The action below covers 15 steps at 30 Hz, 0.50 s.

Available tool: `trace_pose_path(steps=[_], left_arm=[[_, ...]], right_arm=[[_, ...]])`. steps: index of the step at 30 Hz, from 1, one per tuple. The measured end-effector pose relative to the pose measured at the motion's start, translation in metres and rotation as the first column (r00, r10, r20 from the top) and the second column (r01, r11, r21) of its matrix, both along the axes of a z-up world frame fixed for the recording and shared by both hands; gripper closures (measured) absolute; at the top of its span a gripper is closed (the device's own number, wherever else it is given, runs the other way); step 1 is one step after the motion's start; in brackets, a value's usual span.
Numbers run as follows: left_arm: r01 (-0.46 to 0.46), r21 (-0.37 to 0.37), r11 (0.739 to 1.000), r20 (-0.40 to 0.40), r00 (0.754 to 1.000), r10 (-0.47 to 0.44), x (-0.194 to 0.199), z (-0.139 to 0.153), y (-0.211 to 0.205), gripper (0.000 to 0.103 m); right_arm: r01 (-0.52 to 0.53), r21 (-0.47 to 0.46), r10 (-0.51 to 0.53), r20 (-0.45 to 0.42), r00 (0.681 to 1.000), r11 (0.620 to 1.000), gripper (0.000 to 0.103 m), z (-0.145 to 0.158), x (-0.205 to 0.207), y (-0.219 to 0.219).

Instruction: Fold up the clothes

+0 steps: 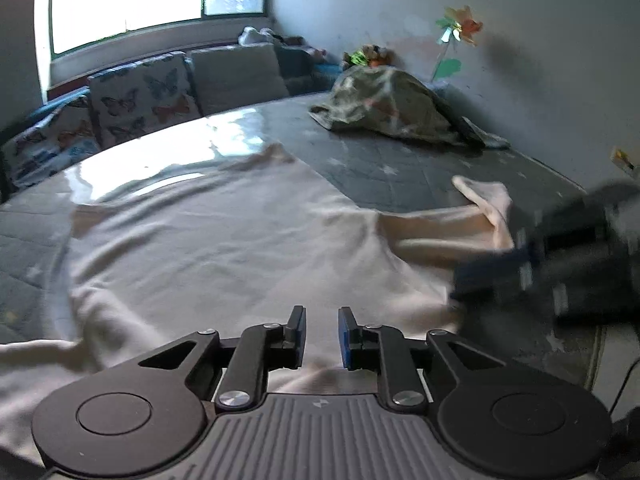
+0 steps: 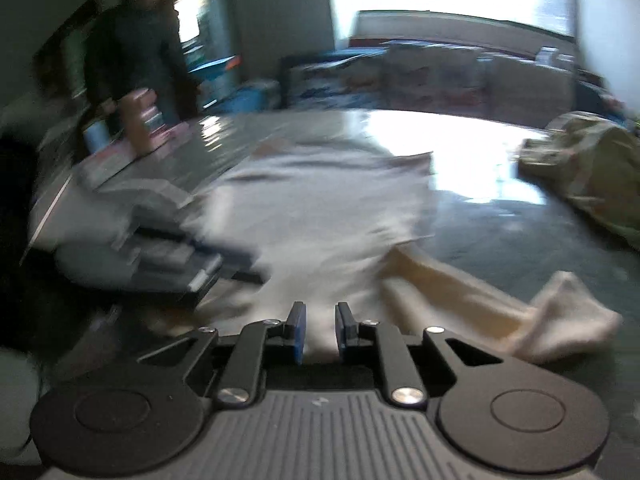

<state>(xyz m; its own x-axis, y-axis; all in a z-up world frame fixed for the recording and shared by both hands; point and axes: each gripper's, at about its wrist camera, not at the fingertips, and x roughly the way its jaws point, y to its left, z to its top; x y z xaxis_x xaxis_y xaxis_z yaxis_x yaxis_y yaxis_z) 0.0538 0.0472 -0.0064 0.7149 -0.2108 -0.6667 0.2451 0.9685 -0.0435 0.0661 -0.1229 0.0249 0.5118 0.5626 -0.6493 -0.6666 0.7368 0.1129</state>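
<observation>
A cream long-sleeved garment (image 1: 220,248) lies spread flat on the grey table (image 1: 400,160). One sleeve (image 1: 480,216) stretches out to the right with its cuff folded over. My left gripper (image 1: 322,316) hovers over the garment's near edge, jaws a little apart and nothing between the pads. The right gripper (image 1: 540,264) shows as a dark blur beside that sleeve. In the right wrist view the garment (image 2: 320,208) fills the middle and the sleeve (image 2: 500,308) runs off right. My right gripper (image 2: 320,312) is slightly open and empty above the cloth. The left gripper (image 2: 180,256) is blurred at the left.
A crumpled camouflage-pattern garment (image 1: 392,108) sits at the table's far right (image 2: 592,176). Butterfly-print cushions (image 1: 140,100) line a bench under the window. A person (image 2: 136,40) stands beyond the table's left end, near a bottle and boxes (image 2: 140,120).
</observation>
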Motion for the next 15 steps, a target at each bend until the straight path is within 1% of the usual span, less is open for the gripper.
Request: trace_pose_path(steps=[2, 3, 4, 7, 8, 10, 11, 13, 14, 15], left_arm=[[0.024, -0.004, 1.0, -0.012, 1.0, -0.024, -0.001, -0.005, -0.007, 0.082], [0.033, -0.003, 0.999, -0.01, 0.999, -0.033, -0.003, -0.007, -0.01, 0.074], [0.043, 0.001, 0.999, -0.004, 0.999, -0.043, -0.005, -0.007, -0.012, 0.072], [0.057, 0.012, 0.998, -0.001, 0.998, -0.057, -0.006, -0.008, -0.016, 0.067], [0.059, 0.011, 0.998, -0.001, 0.998, -0.059, -0.006, -0.008, -0.016, 0.066], [0.062, 0.004, 0.998, -0.004, 0.998, -0.062, -0.006, -0.008, -0.016, 0.061], [0.065, 0.003, 0.998, -0.004, 0.998, -0.065, -0.006, -0.008, -0.016, 0.059], [0.072, 0.005, 0.997, -0.003, 0.997, -0.072, -0.006, -0.008, -0.018, 0.054], [0.076, 0.005, 0.997, -0.002, 0.997, -0.076, -0.006, -0.009, -0.019, 0.051], [0.079, 0.006, 0.997, 0.0, 0.997, -0.079, -0.007, -0.009, -0.019, 0.05]], right_arm=[[0.092, -0.015, -0.091, 0.021, 0.996, 0.996, 0.086, -0.002, 0.012, -0.011], [0.126, -0.029, -0.125, 0.03, 0.992, 0.992, 0.086, -0.005, 0.018, -0.015], [0.159, -0.044, -0.158, 0.04, 0.987, 0.986, 0.086, -0.008, 0.025, -0.019], [0.234, -0.078, -0.234, 0.015, 0.972, 0.969, 0.086, -0.019, 0.038, -0.031], [0.251, -0.086, -0.25, 0.018, 0.968, 0.964, 0.086, -0.02, 0.039, -0.034], [0.301, -0.115, -0.297, 0.056, 0.953, 0.947, 0.086, -0.022, 0.037, -0.044], [0.34, -0.131, -0.331, 0.085, 0.94, 0.931, 0.086, -0.022, 0.034, -0.051], [0.4, -0.15, -0.387, 0.11, 0.916, 0.904, 0.085, -0.021, 0.031, -0.063], [0.43, -0.151, -0.417, 0.115, 0.902, 0.89, 0.082, -0.022, 0.029, -0.069], [0.46, -0.152, -0.446, 0.119, 0.887, 0.875, 0.075, -0.022, 0.028, -0.075]])
